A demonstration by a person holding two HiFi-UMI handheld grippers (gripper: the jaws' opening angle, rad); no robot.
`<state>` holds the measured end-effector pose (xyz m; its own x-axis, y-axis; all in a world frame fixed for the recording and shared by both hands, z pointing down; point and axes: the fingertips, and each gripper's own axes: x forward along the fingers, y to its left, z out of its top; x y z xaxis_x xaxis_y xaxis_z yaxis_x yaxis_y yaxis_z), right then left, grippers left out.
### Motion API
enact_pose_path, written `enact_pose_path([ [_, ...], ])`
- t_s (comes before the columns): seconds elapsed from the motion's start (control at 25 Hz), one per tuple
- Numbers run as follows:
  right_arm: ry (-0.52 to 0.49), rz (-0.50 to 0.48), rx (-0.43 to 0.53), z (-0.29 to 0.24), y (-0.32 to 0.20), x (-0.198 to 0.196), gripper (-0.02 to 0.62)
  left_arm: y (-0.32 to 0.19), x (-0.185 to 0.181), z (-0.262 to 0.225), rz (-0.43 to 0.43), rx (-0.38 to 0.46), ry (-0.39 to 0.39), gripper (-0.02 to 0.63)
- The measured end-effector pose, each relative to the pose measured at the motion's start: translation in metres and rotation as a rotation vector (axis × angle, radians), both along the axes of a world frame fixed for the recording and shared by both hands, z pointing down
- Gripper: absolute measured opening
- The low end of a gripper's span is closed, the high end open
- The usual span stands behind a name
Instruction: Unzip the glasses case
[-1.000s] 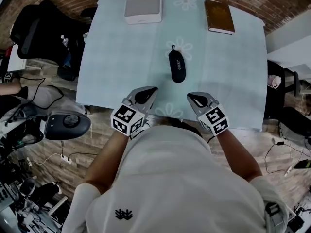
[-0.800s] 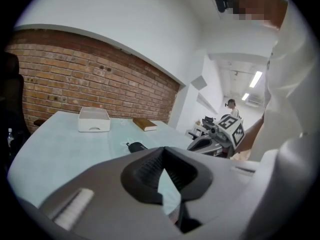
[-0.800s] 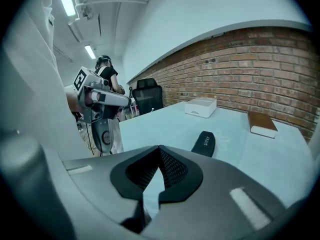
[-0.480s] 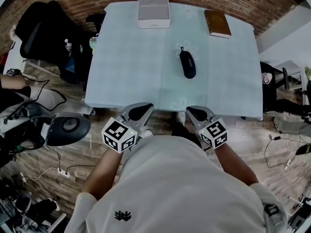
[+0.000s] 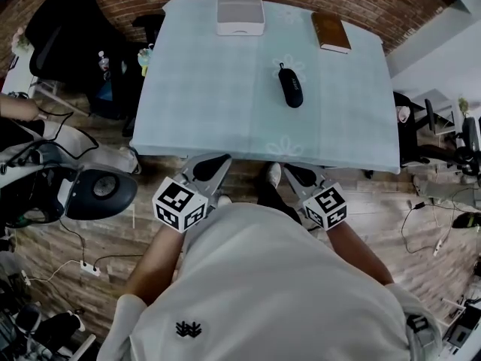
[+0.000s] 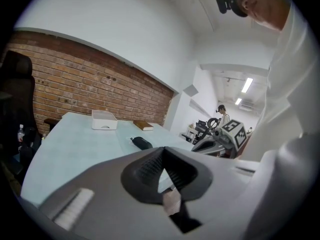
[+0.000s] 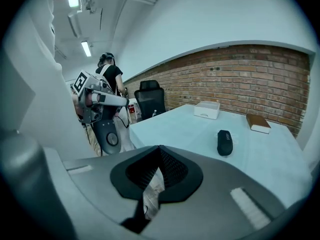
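Note:
The black glasses case (image 5: 290,86) lies zipped on the pale blue tablecloth (image 5: 203,89), right of centre, with its pull loop pointing to the far side. It also shows as a small dark shape in the left gripper view (image 6: 141,143) and the right gripper view (image 7: 224,142). My left gripper (image 5: 204,170) (image 6: 162,151) and right gripper (image 5: 299,176) (image 7: 160,149) are held close to my body, short of the table's near edge. Both are shut and hold nothing. They are far from the case.
A white box (image 5: 240,11) stands at the table's far edge, with a brown book (image 5: 331,32) to its right. A black office chair (image 5: 68,36) is left of the table. A dark round object (image 5: 101,194) and cables lie on the wooden floor at left.
I have drawn back from the table. Both grippers have moved from over its near edge to over the floor, and the case now looks farther away. The jaws stay shut.

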<state>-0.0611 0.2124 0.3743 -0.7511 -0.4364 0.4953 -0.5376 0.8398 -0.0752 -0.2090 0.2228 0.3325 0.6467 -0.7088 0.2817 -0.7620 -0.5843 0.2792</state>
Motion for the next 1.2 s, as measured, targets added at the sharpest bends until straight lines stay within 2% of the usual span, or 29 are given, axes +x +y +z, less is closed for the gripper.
enact_pose_path([
  [0.16, -0.001, 0.004, 0.032, -0.007, 0.007, -0.006, 0.000, 0.013, -0.010, 0.001, -0.013, 0.000, 0.000, 0.052],
  [0.44, -0.004, 0.017, 0.022, -0.005, 0.020, -0.005, 0.001, 0.020, -0.009, 0.007, 0.011, -0.004, -0.027, 0.052],
  [0.72, -0.006, -0.005, 0.035, -0.007, 0.021, -0.018, 0.000, 0.024, -0.014, 0.009, 0.004, -0.005, -0.022, 0.052],
  [1.2, 0.002, -0.063, 0.051, -0.006, 0.020, -0.045, 0.000, 0.031, -0.043, 0.017, -0.059, -0.022, -0.011, 0.052],
])
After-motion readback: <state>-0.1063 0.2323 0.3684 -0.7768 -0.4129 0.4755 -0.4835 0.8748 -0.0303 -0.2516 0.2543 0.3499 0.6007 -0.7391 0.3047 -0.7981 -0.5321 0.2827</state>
